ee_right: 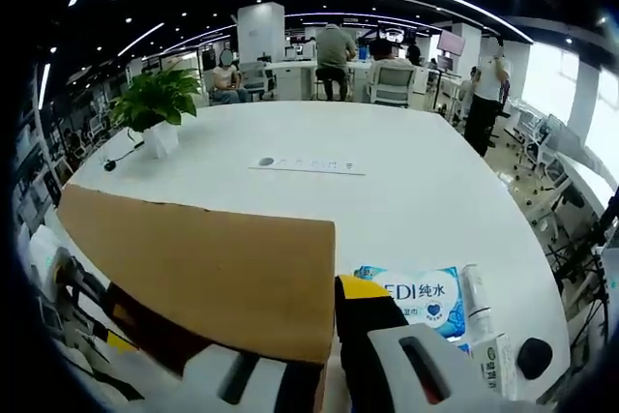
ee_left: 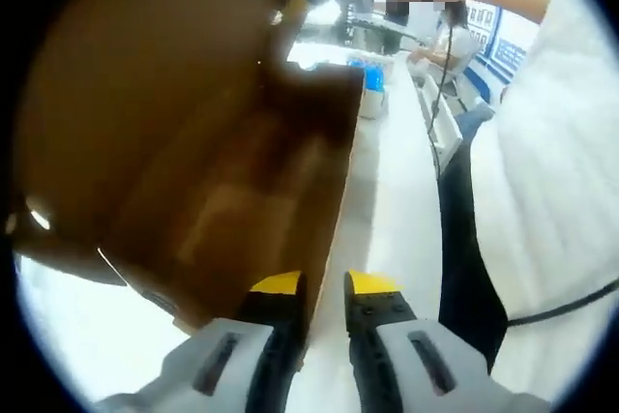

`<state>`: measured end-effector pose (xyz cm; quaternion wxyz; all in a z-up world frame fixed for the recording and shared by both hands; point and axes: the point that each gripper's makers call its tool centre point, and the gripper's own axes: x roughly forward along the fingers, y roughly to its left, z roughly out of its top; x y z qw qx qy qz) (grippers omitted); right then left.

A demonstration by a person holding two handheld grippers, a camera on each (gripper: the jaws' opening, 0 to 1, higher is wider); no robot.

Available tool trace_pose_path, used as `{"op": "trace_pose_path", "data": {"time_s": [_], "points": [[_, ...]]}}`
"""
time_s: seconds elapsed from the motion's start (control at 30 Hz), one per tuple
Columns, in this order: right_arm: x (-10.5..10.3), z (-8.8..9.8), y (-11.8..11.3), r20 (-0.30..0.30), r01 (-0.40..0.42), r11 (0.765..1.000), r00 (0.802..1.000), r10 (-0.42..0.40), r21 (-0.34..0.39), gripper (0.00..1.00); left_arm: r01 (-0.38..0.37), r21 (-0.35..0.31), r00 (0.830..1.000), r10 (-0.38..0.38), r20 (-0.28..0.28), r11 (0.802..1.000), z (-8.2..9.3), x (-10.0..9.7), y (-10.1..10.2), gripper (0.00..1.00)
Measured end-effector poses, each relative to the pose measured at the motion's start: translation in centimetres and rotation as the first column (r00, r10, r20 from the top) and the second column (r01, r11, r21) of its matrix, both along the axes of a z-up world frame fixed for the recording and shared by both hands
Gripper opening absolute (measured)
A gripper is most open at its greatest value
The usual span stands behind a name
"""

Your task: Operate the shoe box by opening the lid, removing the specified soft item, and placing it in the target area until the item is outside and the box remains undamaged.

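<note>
The brown cardboard shoe box looms close, and I look into its shadowed inside past the lid's right edge. My left gripper has a yellow-tipped jaw on each side of that cardboard edge, shut on the lid. In the right gripper view the lid is a flat brown panel across the lower left. My right gripper is shut on its right edge, with the left jaw's tip hidden behind the card. No soft item can be seen inside the box.
A blue wet-wipe pack and small white bottles lie on the big white table just right of the lid. A potted plant stands far left. A person in white stands close on the right.
</note>
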<state>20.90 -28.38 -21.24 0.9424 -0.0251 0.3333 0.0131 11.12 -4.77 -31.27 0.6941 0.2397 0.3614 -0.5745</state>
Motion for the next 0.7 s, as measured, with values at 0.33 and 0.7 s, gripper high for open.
{"op": "trace_pose_path", "data": {"time_s": [0.33, 0.7], "points": [[0.0, -0.3, 0.0, -0.001, 0.007, 1.000, 1.000, -0.007, -0.009, 0.00, -0.099, -0.089, 0.995, 0.101, 0.020, 0.991, 2.2, -0.5, -0.2, 0.45], [-0.3, -0.7, 0.0, -0.004, 0.010, 1.000, 1.000, -0.010, 0.015, 0.00, -0.341, -0.242, 0.934, 0.297, -0.197, 0.908, 4.8, -1.4, -1.3, 0.63]]}}
